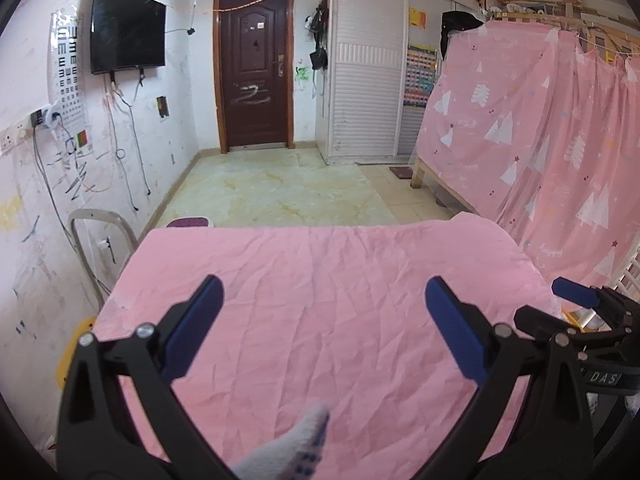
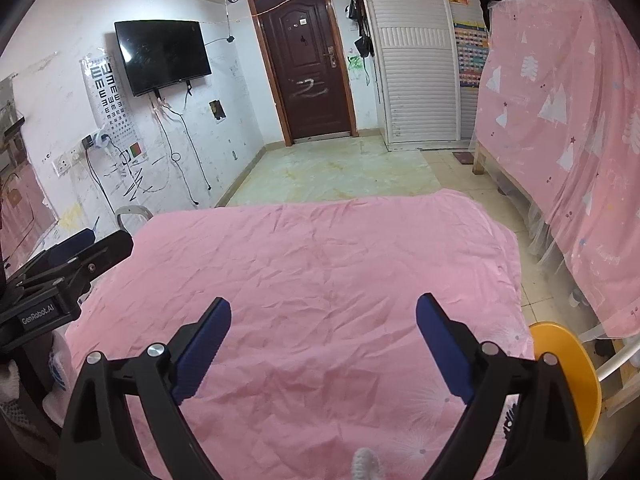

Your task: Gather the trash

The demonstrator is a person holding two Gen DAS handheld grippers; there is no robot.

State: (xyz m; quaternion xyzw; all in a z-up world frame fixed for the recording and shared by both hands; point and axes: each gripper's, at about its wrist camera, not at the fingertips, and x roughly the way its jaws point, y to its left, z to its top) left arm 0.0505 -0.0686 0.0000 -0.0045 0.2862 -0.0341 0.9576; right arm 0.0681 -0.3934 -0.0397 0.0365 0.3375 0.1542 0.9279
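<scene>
Above the wrinkled pink cloth (image 1: 320,300), left gripper (image 1: 324,292) and right gripper (image 2: 323,312), both spread wide, grasping nothing.

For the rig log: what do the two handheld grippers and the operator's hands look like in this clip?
Both the left gripper and the right gripper have matte black angular frames with silver pivot bolts and flat blue finger pads. The left gripper body carries white "GenRobot.AI" lettering; the right one's strap shows "DAS". A white knit glove with dark blue dots covers the hand. No cables visible.
</scene>
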